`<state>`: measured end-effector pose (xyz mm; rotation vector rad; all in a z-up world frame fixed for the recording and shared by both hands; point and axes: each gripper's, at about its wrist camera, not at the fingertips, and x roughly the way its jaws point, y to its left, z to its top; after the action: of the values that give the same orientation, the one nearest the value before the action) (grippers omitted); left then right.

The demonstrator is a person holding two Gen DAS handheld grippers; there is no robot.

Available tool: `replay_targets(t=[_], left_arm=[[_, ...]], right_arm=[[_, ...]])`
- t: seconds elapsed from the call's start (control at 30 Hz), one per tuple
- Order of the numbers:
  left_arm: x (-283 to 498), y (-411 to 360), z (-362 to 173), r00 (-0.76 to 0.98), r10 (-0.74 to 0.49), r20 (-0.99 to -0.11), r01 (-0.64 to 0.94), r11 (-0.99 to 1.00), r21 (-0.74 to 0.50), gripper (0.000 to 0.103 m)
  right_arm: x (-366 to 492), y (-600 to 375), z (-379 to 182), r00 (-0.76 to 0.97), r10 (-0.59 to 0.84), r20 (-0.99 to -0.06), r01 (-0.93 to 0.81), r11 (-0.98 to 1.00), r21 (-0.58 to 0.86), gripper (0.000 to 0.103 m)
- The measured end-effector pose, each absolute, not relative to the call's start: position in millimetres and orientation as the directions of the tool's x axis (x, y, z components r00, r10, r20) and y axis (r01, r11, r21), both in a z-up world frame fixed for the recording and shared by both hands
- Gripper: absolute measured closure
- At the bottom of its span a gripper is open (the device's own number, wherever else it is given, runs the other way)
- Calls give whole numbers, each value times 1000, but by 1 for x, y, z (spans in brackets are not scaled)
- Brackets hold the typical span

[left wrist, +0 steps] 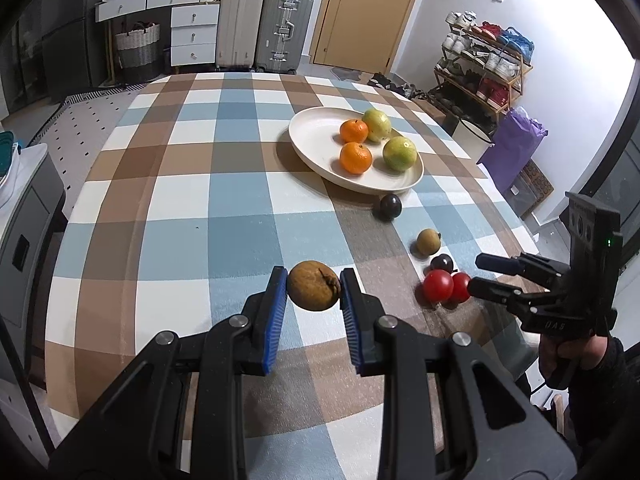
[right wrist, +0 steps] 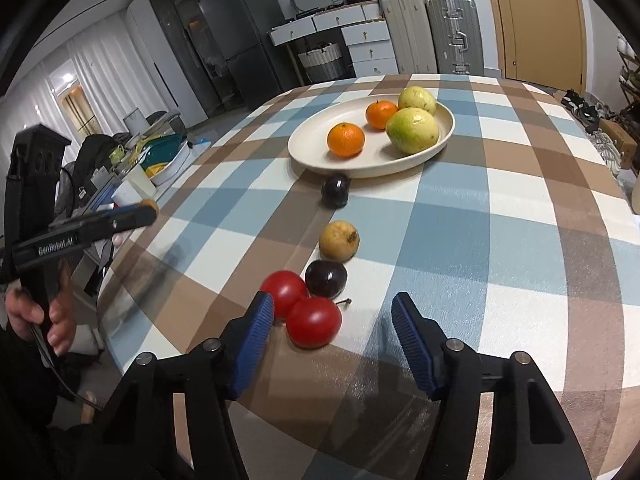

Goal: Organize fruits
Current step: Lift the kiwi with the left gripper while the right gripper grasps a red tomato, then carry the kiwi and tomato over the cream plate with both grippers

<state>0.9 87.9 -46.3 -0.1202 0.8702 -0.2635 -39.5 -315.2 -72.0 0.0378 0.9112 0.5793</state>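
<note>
left gripper [left wrist: 313,285] clamped on brown fruit [left wrist: 314,286] above tabletop [left wrist: 200,200]. right gripper [right wrist: 333,322] fingers apart, two red tomatoes [right wrist: 313,322] between; plate [right wrist: 320,154] at 12 o'clock.

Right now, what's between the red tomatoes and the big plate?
In the right wrist view, three fruits line up there: a dark plum by the tomatoes, then a brown pear, then another dark plum near the plate.

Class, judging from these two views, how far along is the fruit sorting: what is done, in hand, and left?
Done: two oranges and two green fruits lie on the plate. In hand: the left tool grips a brown fruit. Left: two tomatoes, two dark plums and a small brown fruit on the table; the right tool is open.
</note>
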Motion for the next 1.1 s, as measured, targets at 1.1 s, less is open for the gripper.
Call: replay_targets(t=[1.1], left_arm=[[13, 69, -26, 637, -287, -716, 186, 958, -219, 79]], right_arm=[[-46, -315, -75, 467, 517, -717, -505, 822, 264, 71]])
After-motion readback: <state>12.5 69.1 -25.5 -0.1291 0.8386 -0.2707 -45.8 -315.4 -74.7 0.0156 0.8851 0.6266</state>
